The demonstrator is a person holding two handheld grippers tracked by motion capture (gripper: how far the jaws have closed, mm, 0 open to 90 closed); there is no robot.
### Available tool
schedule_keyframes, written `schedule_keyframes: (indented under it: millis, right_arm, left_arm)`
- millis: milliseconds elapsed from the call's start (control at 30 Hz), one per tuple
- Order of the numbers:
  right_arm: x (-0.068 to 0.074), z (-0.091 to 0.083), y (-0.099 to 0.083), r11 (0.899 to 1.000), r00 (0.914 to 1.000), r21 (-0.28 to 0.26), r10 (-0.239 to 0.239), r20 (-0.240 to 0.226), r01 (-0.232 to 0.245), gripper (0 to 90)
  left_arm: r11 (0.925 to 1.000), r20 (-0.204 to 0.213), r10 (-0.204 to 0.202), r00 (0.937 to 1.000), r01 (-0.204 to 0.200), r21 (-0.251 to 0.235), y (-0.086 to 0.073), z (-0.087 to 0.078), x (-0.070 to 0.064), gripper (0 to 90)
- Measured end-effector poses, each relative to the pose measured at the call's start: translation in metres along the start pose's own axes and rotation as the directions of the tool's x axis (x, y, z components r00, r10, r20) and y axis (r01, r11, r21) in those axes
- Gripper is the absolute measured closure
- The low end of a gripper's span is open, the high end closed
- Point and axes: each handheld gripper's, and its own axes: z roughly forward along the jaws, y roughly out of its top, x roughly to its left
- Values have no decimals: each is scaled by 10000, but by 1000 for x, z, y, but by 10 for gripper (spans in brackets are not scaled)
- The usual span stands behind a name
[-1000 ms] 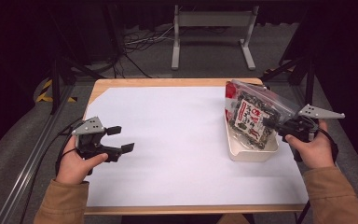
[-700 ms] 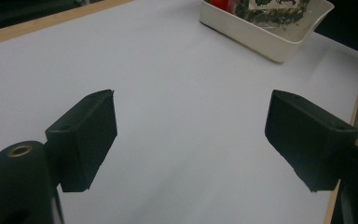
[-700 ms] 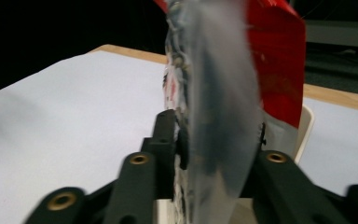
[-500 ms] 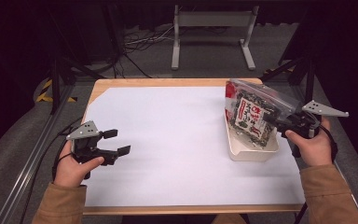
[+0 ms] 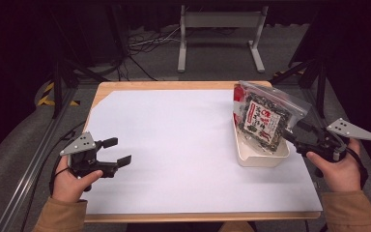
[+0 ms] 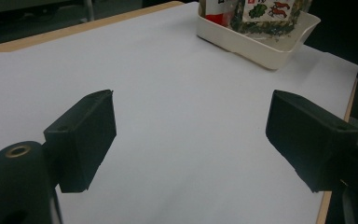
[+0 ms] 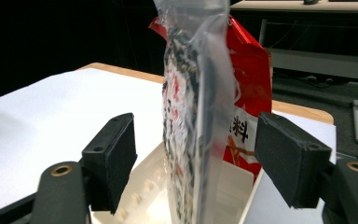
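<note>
A clear zip bag [image 5: 263, 116] of dark snack pieces with a red and white label stands tilted in a cream tray [image 5: 261, 158] at the table's right side. My right gripper [image 5: 293, 134] is open at the bag's right edge. In the right gripper view the bag [image 7: 191, 93] stands edge-on between the two spread jaws of this gripper [image 7: 196, 149], and a red packet [image 7: 249, 70] sits behind it. My left gripper [image 5: 121, 151] is open and holds nothing, low over the white sheet near the front left. The left gripper view looks across the sheet to the tray [image 6: 261, 46].
A white sheet [image 5: 174, 145] covers most of the wooden table [image 5: 174, 85], with wide bare room between the two grippers. Behind the table stand a grey metal frame [image 5: 220, 29] and cables on the floor. A rail runs along the left side.
My left gripper has slid slightly toward the near left edge. The right gripper has drawn back a little to the right and nearer. The bag and tray have stayed put.
</note>
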Motion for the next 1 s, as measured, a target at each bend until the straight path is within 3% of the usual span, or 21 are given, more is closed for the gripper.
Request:
schedule_keyframes:
  millis: [200,367,533,700,767,1000]
  right_arm:
    - [14,-13,-5,9999,9999,-105,-55,-124,54,308]
    - [33,-17,-8,9993,9973,-143,-348,-646,340,314]
    - [44,-14,-10,9985,9928,-283,-490,-1089,462,314]
    - [57,-4,-12,9974,9805,-483,-615,-1866,534,312]
    - [59,-2,-13,9972,9784,-529,-615,-1974,520,312]
    - [76,17,-23,9978,9617,-262,-652,-2664,604,301]
  left_arm:
    - [9999,88,24,10000,-23,-113,-6,1,0,168]
    - [9997,235,105,9997,-99,-233,-8,1,-2,167]
    - [9993,338,143,9993,-131,-358,-11,1,-3,166]
    - [9987,486,303,9984,-283,-414,-11,2,-4,163]
    - [9986,529,301,9981,-278,-443,-12,2,-4,163]
    - [9987,492,208,9986,-184,-485,-14,0,-2,163]
